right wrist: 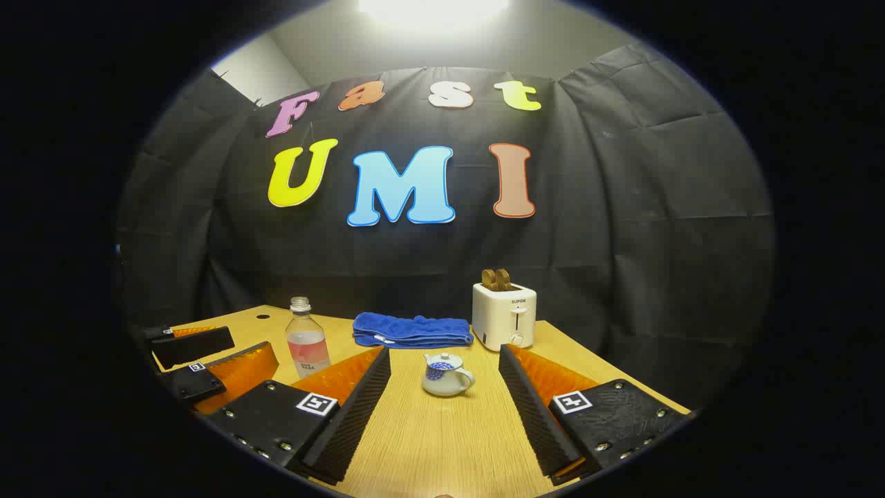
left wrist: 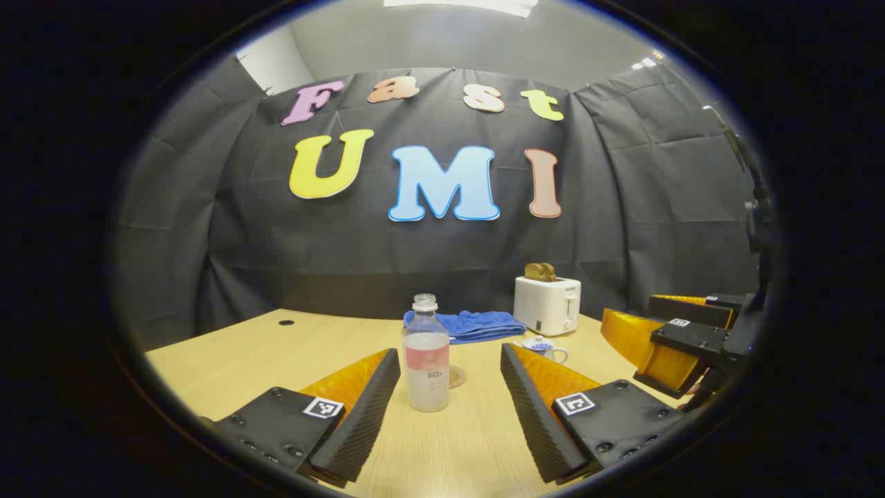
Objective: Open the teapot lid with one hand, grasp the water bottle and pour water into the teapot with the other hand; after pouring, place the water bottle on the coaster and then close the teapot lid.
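A clear water bottle [left wrist: 426, 361] with a pale pink label stands upright on the wooden table, just ahead of my open left gripper [left wrist: 450, 354] and between the lines of its fingers, touching neither. A round coaster [left wrist: 457, 377] lies right behind the bottle. The small white teapot [right wrist: 446, 374] with blue pattern sits with its lid on, ahead of my open right gripper [right wrist: 444, 354], apart from both fingers. The teapot [left wrist: 543, 346] also shows in the left gripper view, with the right gripper [left wrist: 667, 335] beside it. The bottle [right wrist: 308, 342] and left gripper [right wrist: 225, 356] appear at the left of the right gripper view.
A white toaster [right wrist: 505, 315] with bread in its slots stands at the back of the table [right wrist: 429, 443], by the black cloth wall. A folded blue towel [right wrist: 411, 330] lies left of it. The toaster [left wrist: 547, 304] and towel [left wrist: 470, 324] sit behind the bottle.
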Action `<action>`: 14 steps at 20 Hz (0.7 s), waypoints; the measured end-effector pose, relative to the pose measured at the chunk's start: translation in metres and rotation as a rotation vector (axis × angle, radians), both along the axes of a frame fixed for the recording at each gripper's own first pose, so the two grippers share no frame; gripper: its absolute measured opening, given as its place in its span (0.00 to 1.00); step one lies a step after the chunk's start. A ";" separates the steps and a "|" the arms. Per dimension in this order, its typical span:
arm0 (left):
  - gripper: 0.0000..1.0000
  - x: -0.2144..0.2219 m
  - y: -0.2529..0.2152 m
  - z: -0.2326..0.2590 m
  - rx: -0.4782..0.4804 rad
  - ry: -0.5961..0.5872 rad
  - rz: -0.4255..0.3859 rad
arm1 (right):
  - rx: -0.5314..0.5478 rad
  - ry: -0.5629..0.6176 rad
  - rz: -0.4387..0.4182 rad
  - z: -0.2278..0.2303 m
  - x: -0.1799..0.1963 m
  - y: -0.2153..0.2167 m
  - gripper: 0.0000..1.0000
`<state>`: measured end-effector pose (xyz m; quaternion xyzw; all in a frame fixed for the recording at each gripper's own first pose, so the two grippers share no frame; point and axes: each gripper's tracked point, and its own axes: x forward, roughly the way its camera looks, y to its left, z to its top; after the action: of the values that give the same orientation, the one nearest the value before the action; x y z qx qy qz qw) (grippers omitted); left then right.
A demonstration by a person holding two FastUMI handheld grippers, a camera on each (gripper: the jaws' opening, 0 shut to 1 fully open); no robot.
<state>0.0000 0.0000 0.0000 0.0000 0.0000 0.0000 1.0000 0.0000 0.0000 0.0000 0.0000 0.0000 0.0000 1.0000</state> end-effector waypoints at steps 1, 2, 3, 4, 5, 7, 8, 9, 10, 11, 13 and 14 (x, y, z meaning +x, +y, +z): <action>1.00 -0.001 0.000 0.000 0.002 -0.002 0.001 | 0.000 0.001 0.002 -0.001 0.000 0.001 0.98; 1.00 0.000 0.000 0.001 0.002 -0.002 -0.001 | 0.000 0.003 0.003 -0.001 0.001 0.001 0.98; 1.00 -0.001 -0.001 -0.001 0.001 -0.001 -0.003 | 0.000 0.003 0.003 -0.002 0.000 0.001 0.98; 1.00 0.000 -0.001 -0.002 -0.001 0.000 -0.005 | 0.000 0.004 0.003 -0.001 0.000 0.001 0.98; 1.00 0.001 -0.002 -0.001 -0.002 0.002 -0.006 | 0.000 0.007 0.004 -0.003 0.001 0.002 0.98; 1.00 0.001 -0.002 -0.003 -0.006 0.005 -0.010 | 0.004 0.009 0.005 -0.002 0.001 0.001 0.98; 1.00 0.000 -0.001 -0.004 -0.007 0.006 -0.010 | 0.007 0.009 0.006 -0.003 0.001 0.001 0.98; 1.00 -0.001 -0.001 -0.003 -0.006 0.004 -0.009 | 0.009 0.009 0.008 -0.003 0.001 0.002 0.98; 1.00 -0.001 0.000 -0.003 -0.006 0.003 -0.008 | 0.010 0.009 0.009 -0.002 0.001 0.002 0.98; 1.00 0.000 0.000 -0.002 -0.008 0.003 -0.007 | 0.011 0.010 0.009 -0.003 0.001 0.002 0.98; 1.00 0.000 0.000 -0.003 -0.009 0.003 -0.008 | 0.010 0.013 0.012 -0.004 0.001 0.002 0.98; 1.00 0.000 0.000 -0.004 -0.009 0.005 -0.008 | 0.009 0.014 0.011 -0.004 0.001 0.003 0.98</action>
<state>-0.0002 -0.0001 -0.0044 -0.0046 0.0023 -0.0041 1.0000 0.0005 0.0030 -0.0043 0.0045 0.0070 0.0057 0.9999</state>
